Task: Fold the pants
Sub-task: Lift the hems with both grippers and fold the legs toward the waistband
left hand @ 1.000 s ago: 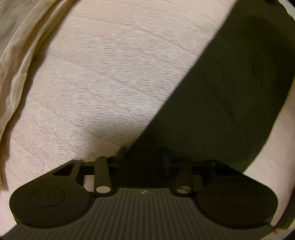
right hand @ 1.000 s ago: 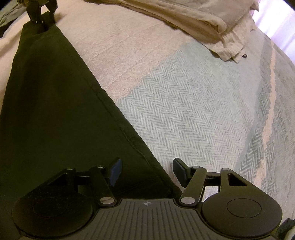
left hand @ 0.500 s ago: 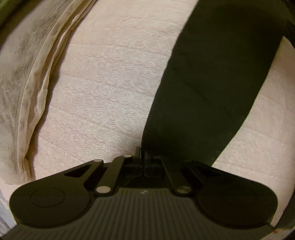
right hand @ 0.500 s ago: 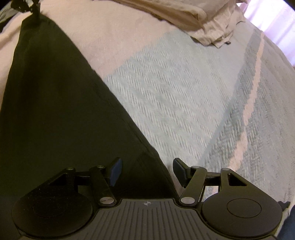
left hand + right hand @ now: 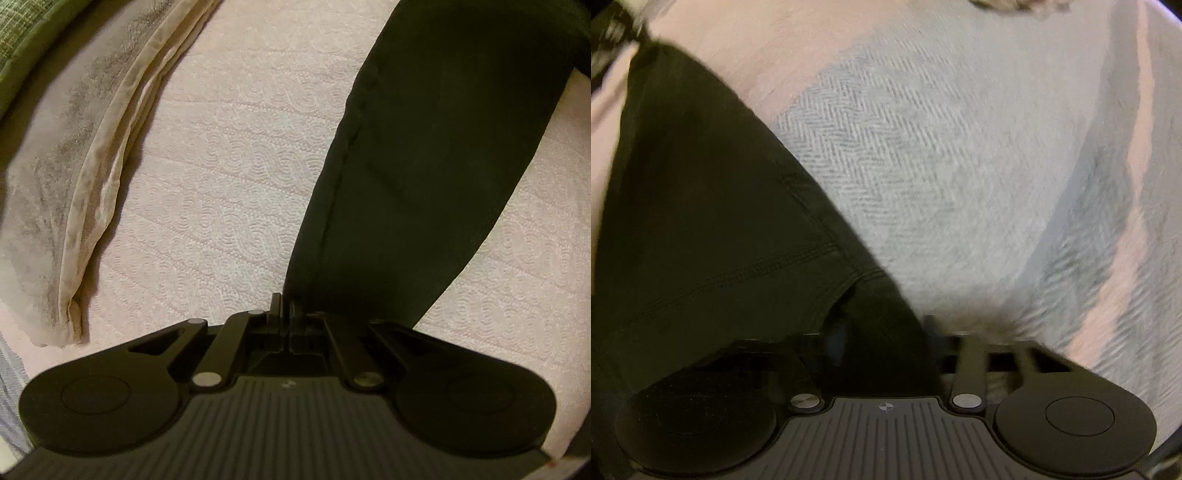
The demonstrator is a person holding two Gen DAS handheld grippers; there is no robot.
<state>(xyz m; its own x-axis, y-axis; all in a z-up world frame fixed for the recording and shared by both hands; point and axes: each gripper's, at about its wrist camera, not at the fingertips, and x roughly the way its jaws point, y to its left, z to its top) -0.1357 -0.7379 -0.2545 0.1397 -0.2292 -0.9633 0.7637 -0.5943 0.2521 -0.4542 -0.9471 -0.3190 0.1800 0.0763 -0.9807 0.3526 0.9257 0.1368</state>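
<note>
Left wrist: cream bedding (image 5: 85, 177) beside pants (image 5: 424, 166).

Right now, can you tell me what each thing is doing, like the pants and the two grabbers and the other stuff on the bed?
Pants: dark, stretched over the bed, one end pinched.
Left gripper: shut on the pants.
Right gripper: blurry; pants lie between its fingers, grip unclear.
Cream cloth: folded, lying beside the pants, apart from them.
Bedspread: spread flat under everything.

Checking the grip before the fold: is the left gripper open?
No. The left gripper has its fingers pressed together, pinching the edge of the pants.
</note>
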